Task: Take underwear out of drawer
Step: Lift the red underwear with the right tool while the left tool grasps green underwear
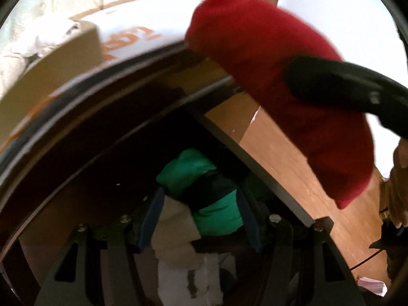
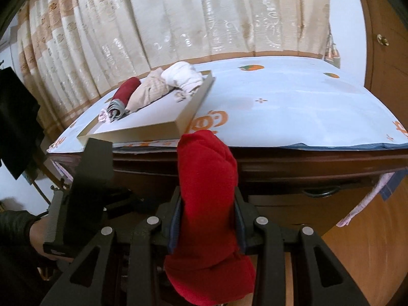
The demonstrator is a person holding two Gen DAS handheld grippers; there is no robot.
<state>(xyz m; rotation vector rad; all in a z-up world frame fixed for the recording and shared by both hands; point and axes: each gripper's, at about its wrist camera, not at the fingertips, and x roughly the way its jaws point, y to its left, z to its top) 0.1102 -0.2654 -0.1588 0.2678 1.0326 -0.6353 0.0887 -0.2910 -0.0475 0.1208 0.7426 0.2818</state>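
Looking past your grippers, the biggest thing is the dark wood dresser (image 2: 293,176), its top under a pale cloth (image 2: 293,107) w/ orange prints, curtain (image 2: 153,25) behind. On that cloth sits a flat white box (image 2: 142,125), carrying three rolled pieces at its far end — dark red (image 2: 127,89), beige (image 2: 150,89), white (image 2: 182,77), side by side and touching.

Your left gripper (image 1: 201,216) points down into the open drawer (image 1: 255,158); its fingers (image 1: 153,216) stand roughly half apart, on either side of a green roll (image 1: 219,211) and a beige piece (image 1: 176,232) — can't tell if the pads press on them.

Your right gripper (image 2: 207,216) is closed tight on the red underwear roll (image 2: 207,178), which is out of the drawer, held in front of the dresser edge, approx. level w/ the top.
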